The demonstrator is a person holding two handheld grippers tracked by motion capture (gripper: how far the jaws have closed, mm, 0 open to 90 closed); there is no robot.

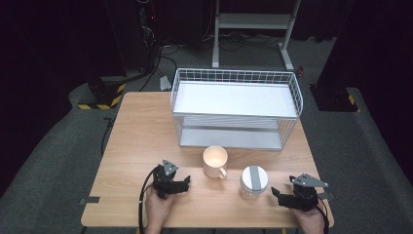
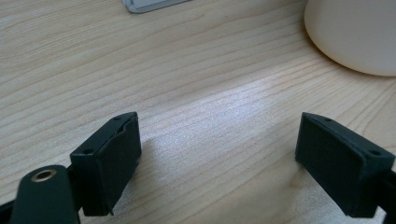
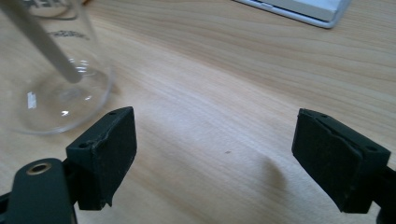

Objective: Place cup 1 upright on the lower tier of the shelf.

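Jar (image 1: 253,181) stood near your right gripper (image 1: 281,194), beside the mug (image 1: 215,161) | both grippers spread, empty; left gripper (image 1: 185,183) idle | you needed jaws squared around the jar's glass before squeezing.

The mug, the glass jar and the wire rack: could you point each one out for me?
mug (image 1: 215,157), high view, on its lit inside near the rim.
glass jar (image 1: 253,178), high view, on the grey stripe across its lid.
wire rack (image 1: 234,99), high view, on its white upper shelf.
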